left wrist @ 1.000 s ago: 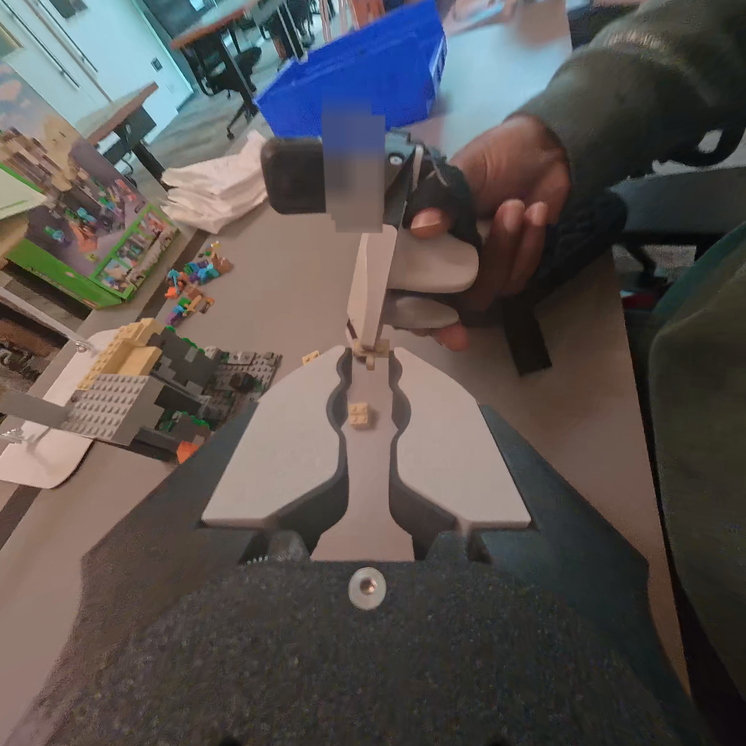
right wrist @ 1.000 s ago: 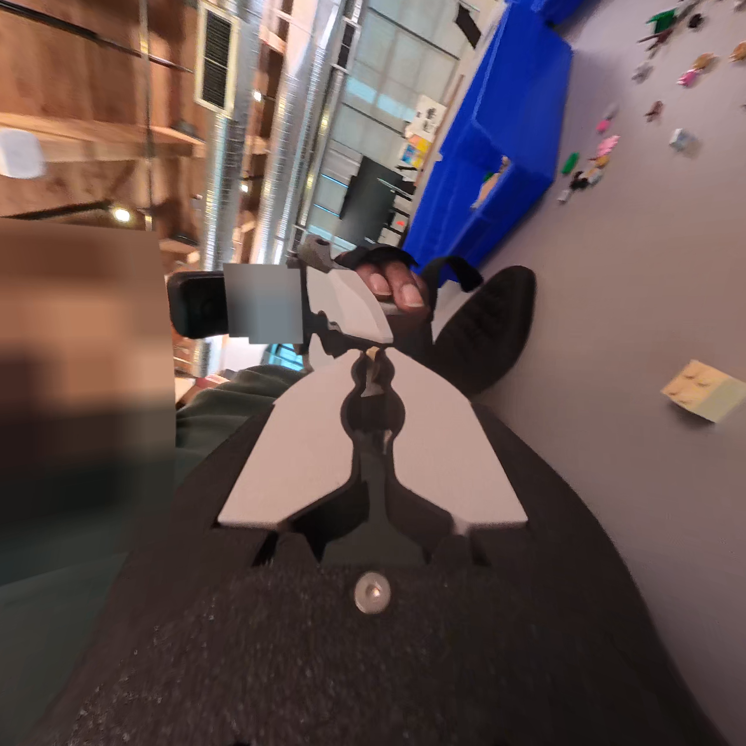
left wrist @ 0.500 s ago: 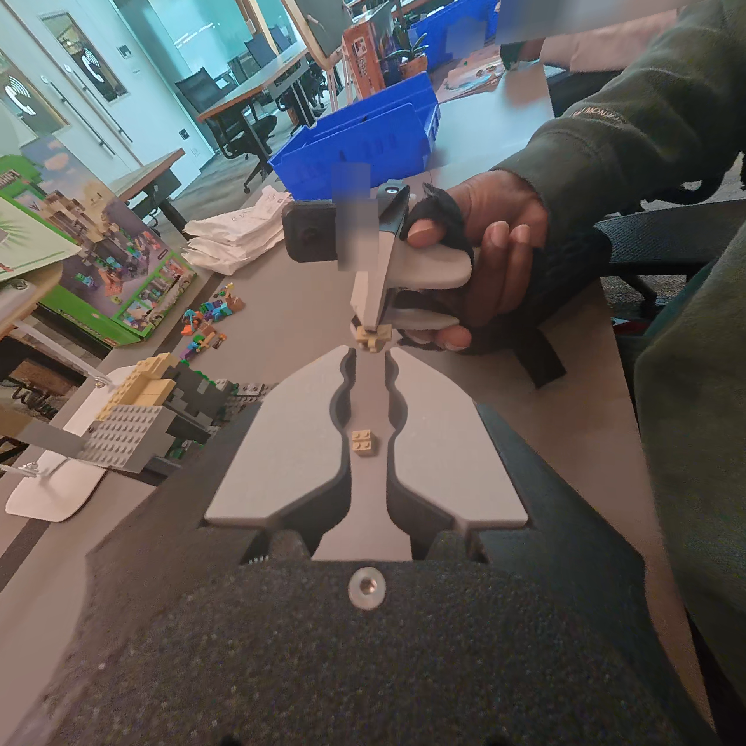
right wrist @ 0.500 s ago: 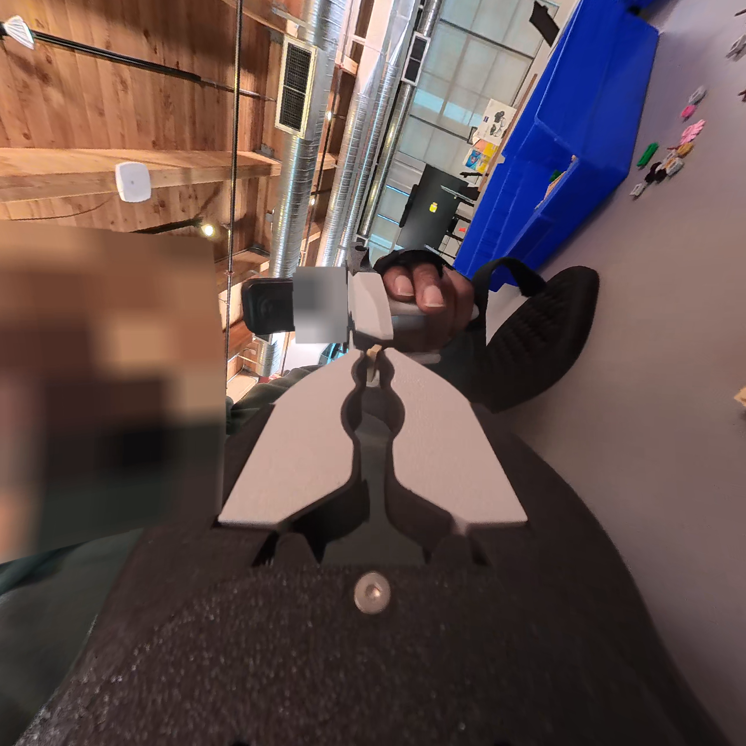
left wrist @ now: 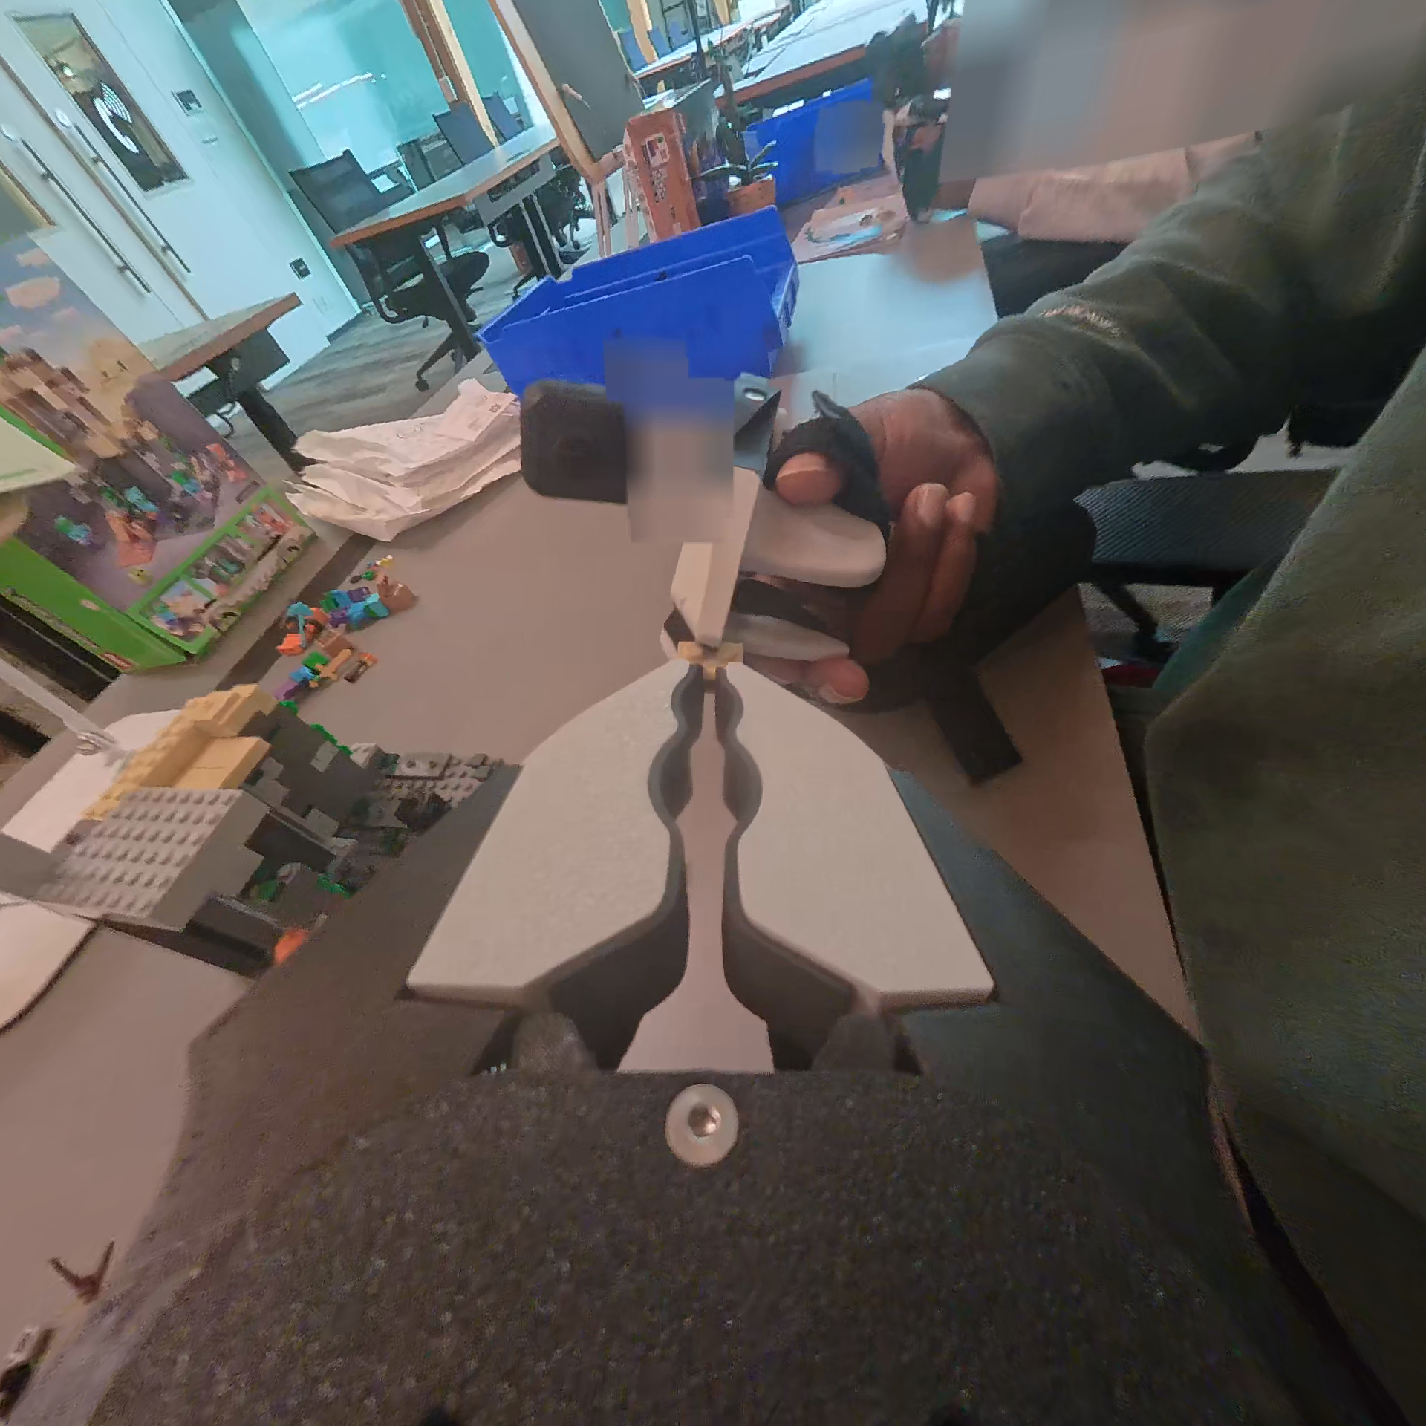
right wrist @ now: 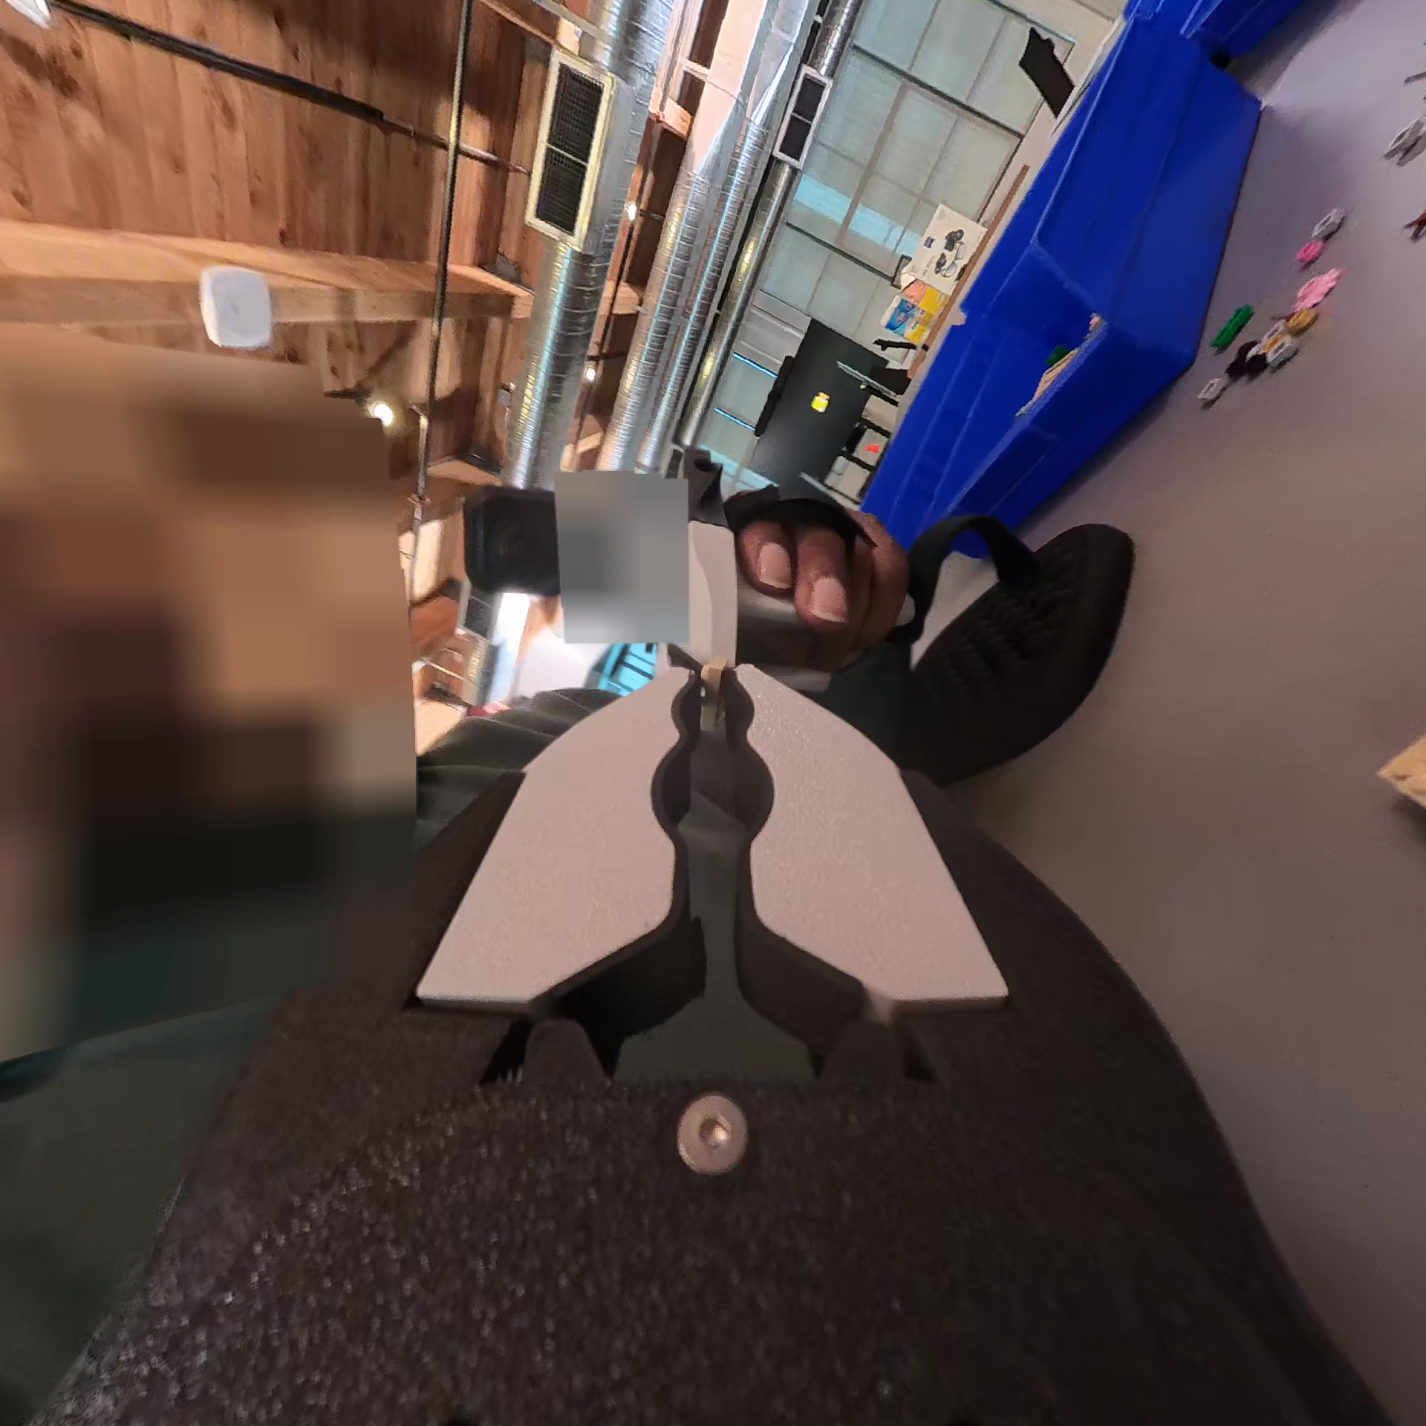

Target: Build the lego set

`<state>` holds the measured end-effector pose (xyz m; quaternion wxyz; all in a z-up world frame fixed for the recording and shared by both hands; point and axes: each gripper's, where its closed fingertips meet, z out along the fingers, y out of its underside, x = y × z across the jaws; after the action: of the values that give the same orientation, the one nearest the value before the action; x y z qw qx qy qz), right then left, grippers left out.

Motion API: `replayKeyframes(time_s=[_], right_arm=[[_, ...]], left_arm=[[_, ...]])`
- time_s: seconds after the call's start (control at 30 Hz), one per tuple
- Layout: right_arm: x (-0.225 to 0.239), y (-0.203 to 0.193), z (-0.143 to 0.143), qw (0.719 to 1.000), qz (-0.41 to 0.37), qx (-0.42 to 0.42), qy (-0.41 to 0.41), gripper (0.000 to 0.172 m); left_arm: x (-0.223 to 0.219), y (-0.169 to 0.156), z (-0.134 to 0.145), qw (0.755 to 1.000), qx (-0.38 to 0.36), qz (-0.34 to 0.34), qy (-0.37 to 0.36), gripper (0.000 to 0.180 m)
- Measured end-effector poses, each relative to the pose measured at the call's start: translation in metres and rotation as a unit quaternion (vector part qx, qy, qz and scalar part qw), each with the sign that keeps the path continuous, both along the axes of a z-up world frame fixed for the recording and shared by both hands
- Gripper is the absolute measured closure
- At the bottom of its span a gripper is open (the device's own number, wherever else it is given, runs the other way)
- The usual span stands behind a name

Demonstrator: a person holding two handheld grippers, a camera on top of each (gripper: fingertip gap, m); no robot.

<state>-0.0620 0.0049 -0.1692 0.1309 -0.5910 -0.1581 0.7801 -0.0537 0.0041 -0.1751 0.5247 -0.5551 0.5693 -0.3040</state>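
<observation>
left wrist view: the left gripper fills the lower half of the frame, its jaws narrow, the fingertips pinching a small tan brick piece at the centre of the frame. the right gripper comes down from above, held by a hand, and its closed tips meet the same tan piece from the top. a brick model in grey, tan and green sits at the left edge on the grey table. loose coloured bricks lie above it, a toy box at far left, white papers and a blue bin in the upper middle.

right wrist view: tilted sideways, the right gripper's jaws are narrow, clamping a thin tan piece at the tips. the left gripper sits just beyond, in a hand. a blue bin is at the upper right.
</observation>
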Motion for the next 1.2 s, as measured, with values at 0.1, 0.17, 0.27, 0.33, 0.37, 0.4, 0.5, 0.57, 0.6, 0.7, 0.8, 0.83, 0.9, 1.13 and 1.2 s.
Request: replayKeyframes(time_s=[0.1,0.17,0.27,0.33,0.37,0.4,0.5,0.57,0.6,0.7,0.8,0.83,0.9,1.13,1.2], right_arm=[[0.007,0.01,-0.006,0.993,-0.03,0.1,-0.056,0.158],[0.016,0.023,-0.023,0.966,-0.055,0.208,-0.145,0.157],[0.027,0.041,-0.055,0.885,-0.054,0.361,-0.289,0.154],[0.027,0.046,-0.075,0.828,-0.025,0.435,-0.352,0.151],[0.023,0.047,-0.083,0.806,-0.01,0.462,-0.37,0.15],[0.02,0.047,-0.09,0.786,0.005,0.484,-0.385,0.15],[0.012,0.051,-0.111,0.74,0.04,0.524,-0.42,0.147],[0.01,0.054,-0.12,0.724,0.054,0.534,-0.432,0.146],[0.009,0.056,-0.123,0.72,0.059,0.536,-0.437,0.146],[0.008,0.058,-0.129,0.719,0.071,0.534,-0.439,0.146],[0.006,0.058,-0.134,0.715,0.079,0.534,-0.445,0.151],[0.005,0.057,-0.134,0.713,0.081,0.537,-0.444,0.155],[0.005,0.055,-0.134,0.718,0.081,0.534,-0.439,0.155],[0.003,0.044,-0.111,0.748,0.06,0.523,-0.405,0.156],[0.003,0.04,-0.11,0.746,0.061,0.526,-0.404,0.156]], left_arm=[[-0.009,0.01,-0.003,1.0,-0.02,0.008,-0.003,0.178],[-0.017,0.02,-0.013,0.999,-0.038,0.014,0.008,0.178],[-0.024,0.031,-0.035,0.997,-0.07,0.015,0.036,0.178],[-0.024,0.038,-0.051,0.994,-0.091,0.016,0.054,0.178],[-0.023,0.039,-0.06,0.992,-0.105,0.011,0.067,0.178],[-0.021,0.042,-0.066,0.991,-0.114,0.011,0.076,0.178],[-0.019,0.047,-0.079,0.987,-0.13,0.009,0.095,0.178],[-0.019,0.047,-0.08,0.986,-0.137,0.007,0.094,0.178],[-0.02,0.048,-0.08,0.986,-0.137,0.008,0.093,0.178],[-0.02,0.048,-0.083,0.985,-0.145,0.006,0.093,0.178],[-0.019,0.046,-0.083,0.984,-0.149,-0.001,0.094,0.178],[-0.019,0.046,-0.084,0.984,-0.152,-0.002,0.095,0.178],[-0.019,0.046,-0.084,0.983,-0.154,-0.004,0.096,0.178],[-0.012,0.039,-0.086,0.981,-0.161,-0.019,0.11,0.178],[-0.01,0.038,-0.087,0.98,-0.158,-0.021,0.117,0.178]])
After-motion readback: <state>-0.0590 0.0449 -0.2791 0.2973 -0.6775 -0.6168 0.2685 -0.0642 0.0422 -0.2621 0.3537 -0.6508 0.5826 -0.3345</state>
